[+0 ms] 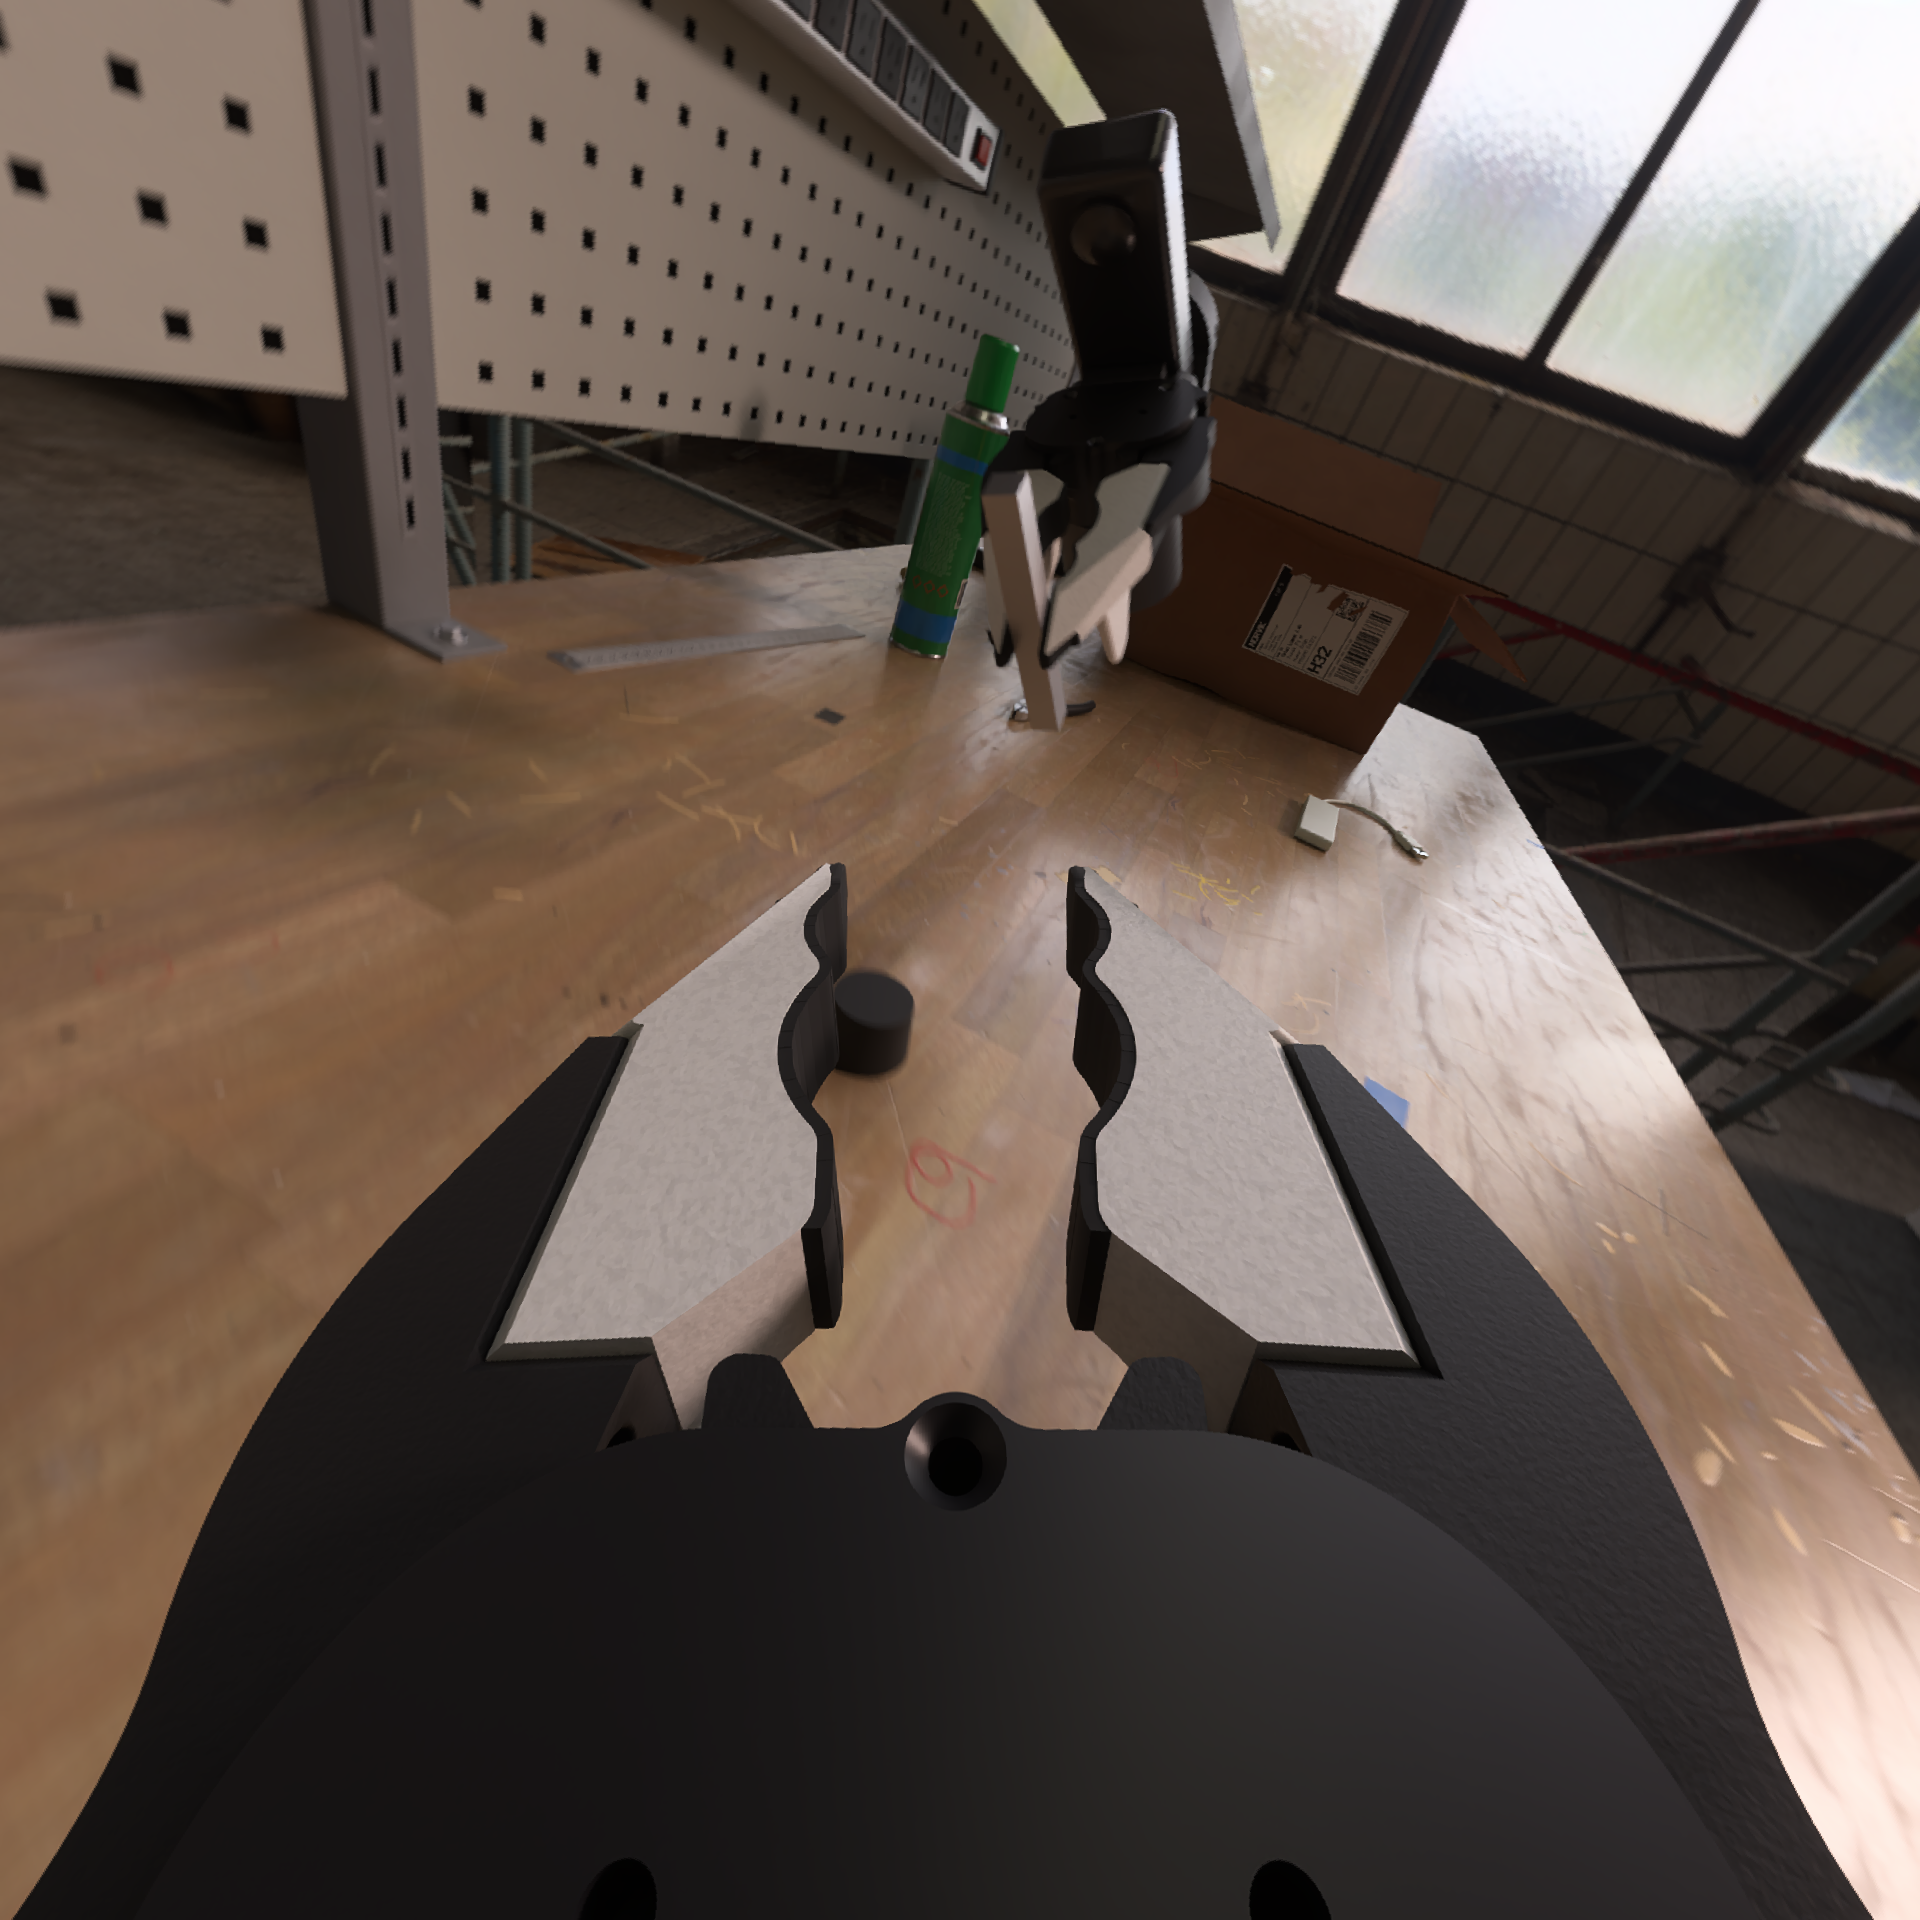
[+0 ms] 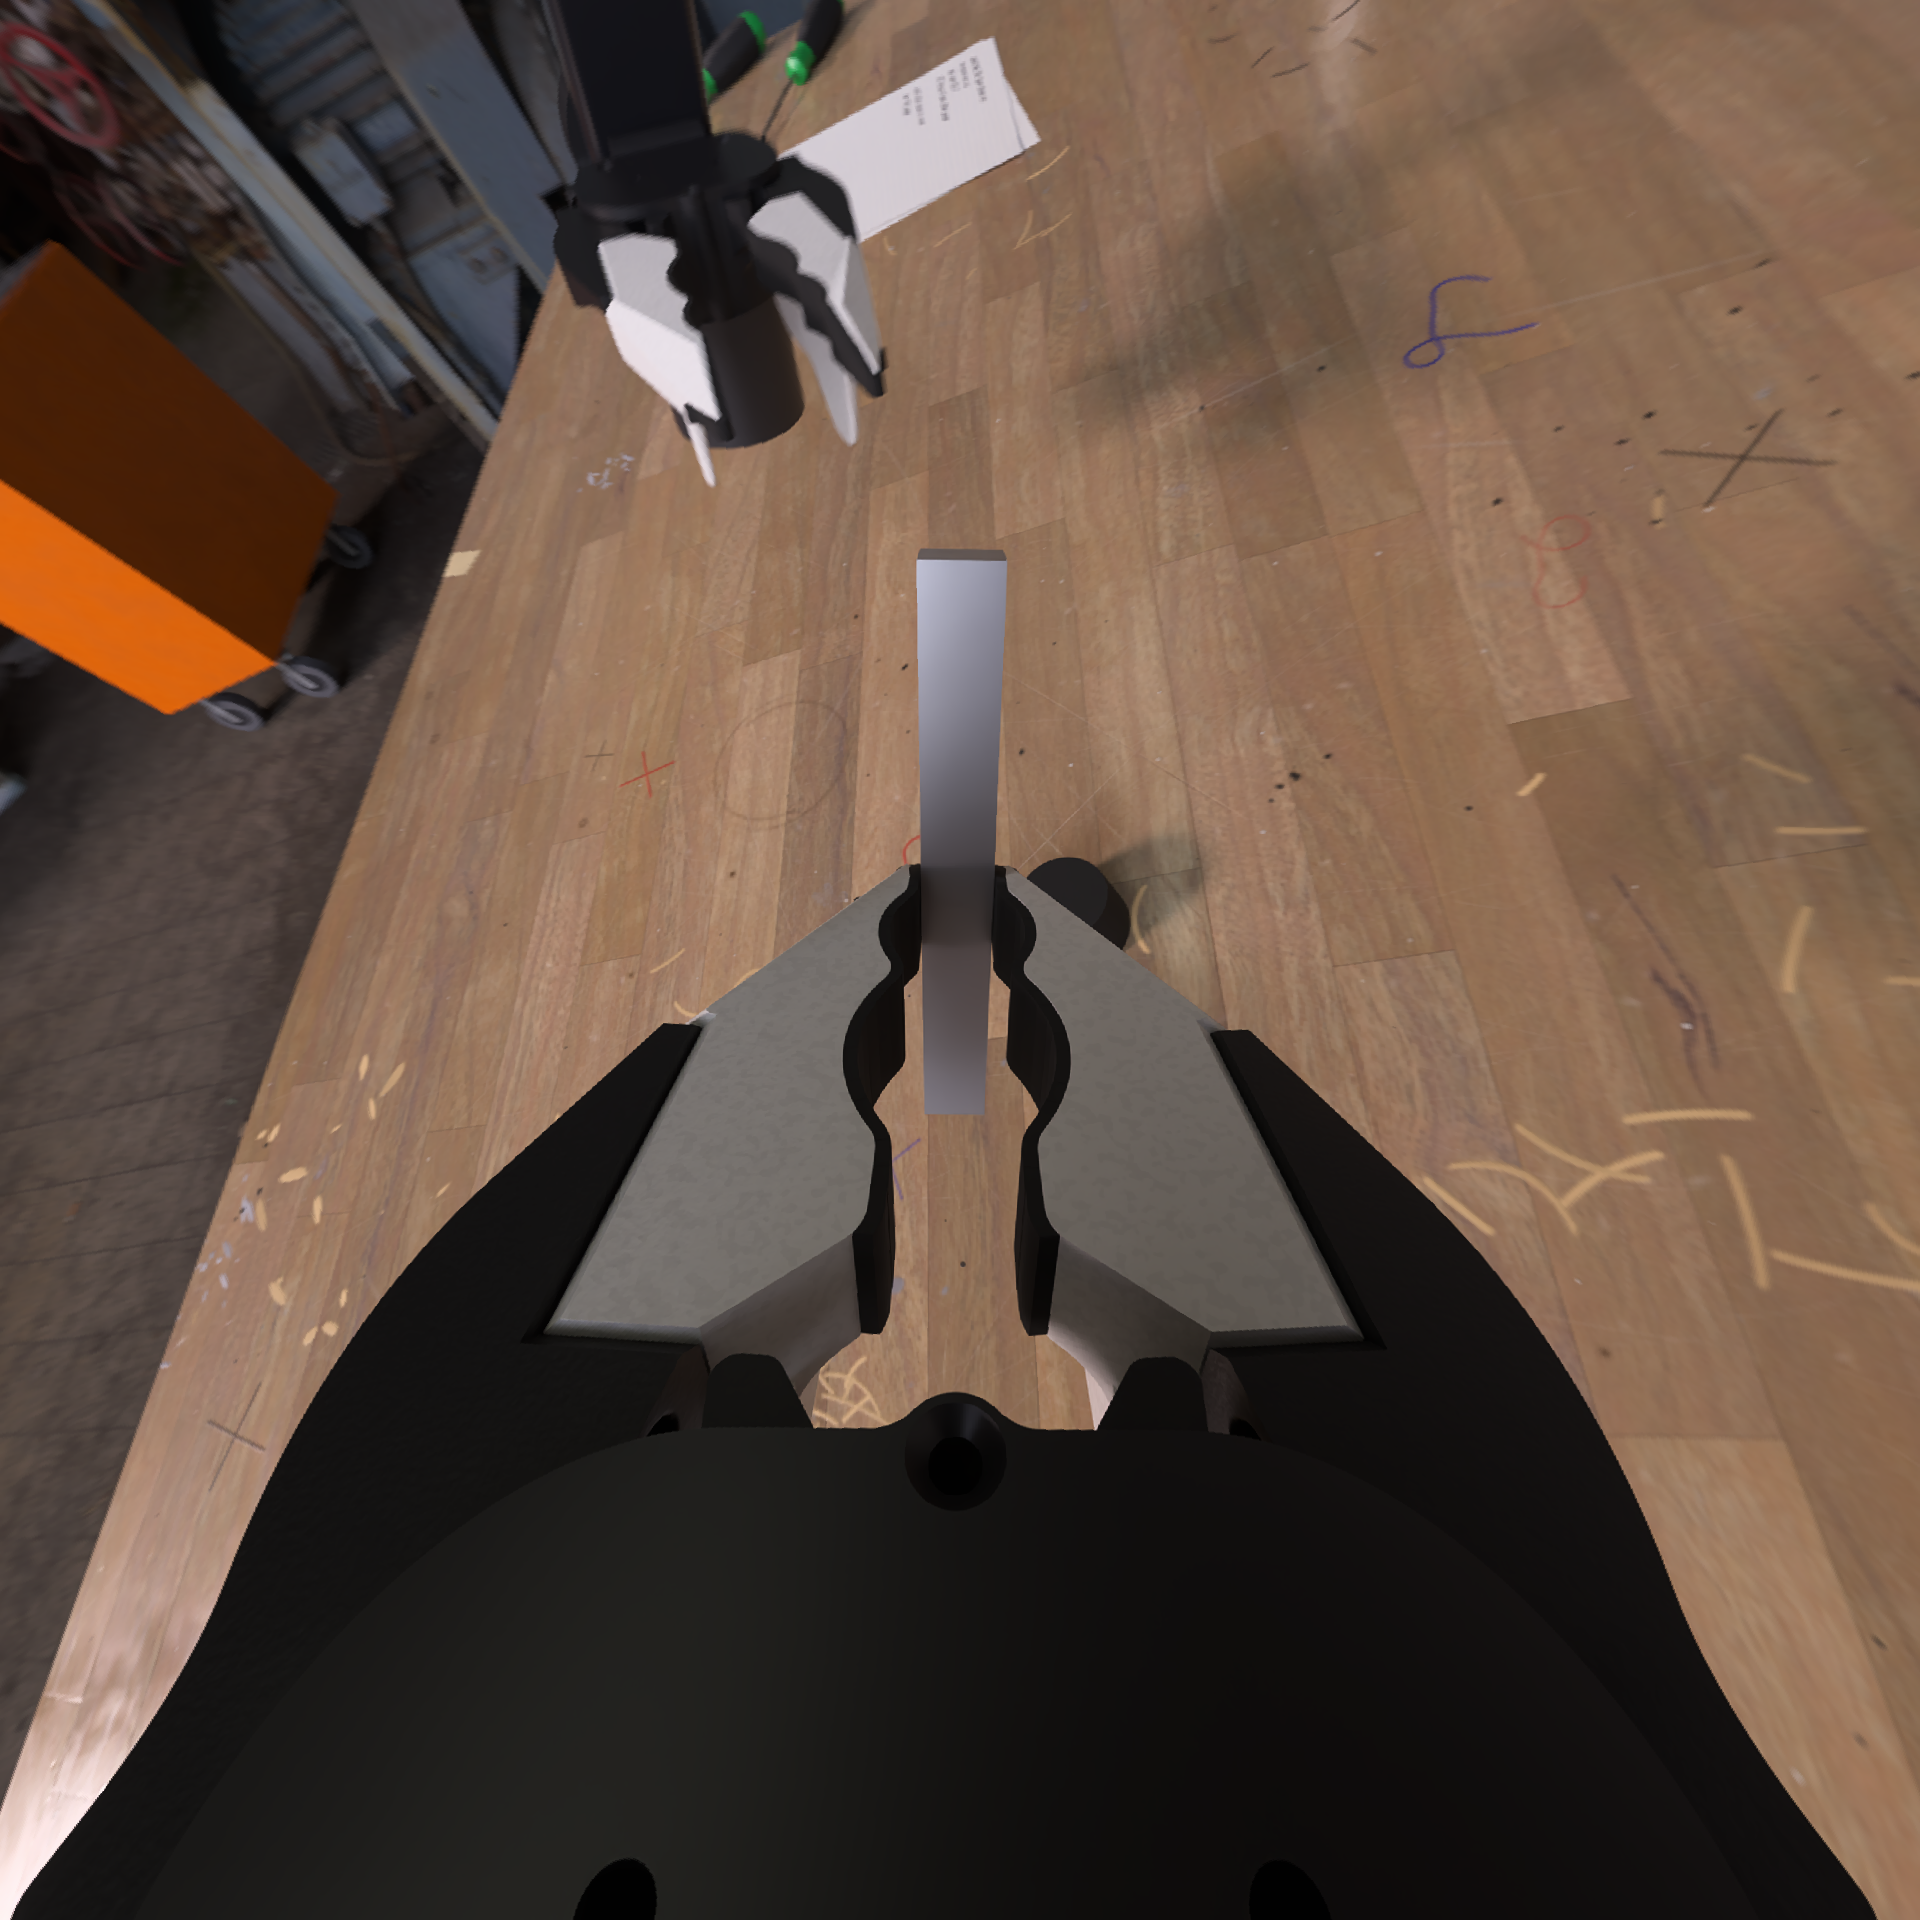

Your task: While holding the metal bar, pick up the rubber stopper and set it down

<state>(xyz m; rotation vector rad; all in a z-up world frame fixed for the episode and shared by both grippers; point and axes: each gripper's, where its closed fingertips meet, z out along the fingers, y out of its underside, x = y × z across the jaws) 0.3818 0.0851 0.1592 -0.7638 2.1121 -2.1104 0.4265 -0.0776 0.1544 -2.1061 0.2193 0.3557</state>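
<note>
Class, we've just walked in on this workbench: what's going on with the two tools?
The right tool is shut on the metal bar, holding it above the wooden bench. The left tool hangs open over the black rubber stopper, which sits on the bench near its left finger, not yet gripped.

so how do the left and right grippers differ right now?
The left gripper is open and empty; the right gripper is shut on the metal bar. The left frames the rubber stopper on the bench; the right holds its bar clear of the wood. Both have the same black body and grey fingers.
</note>
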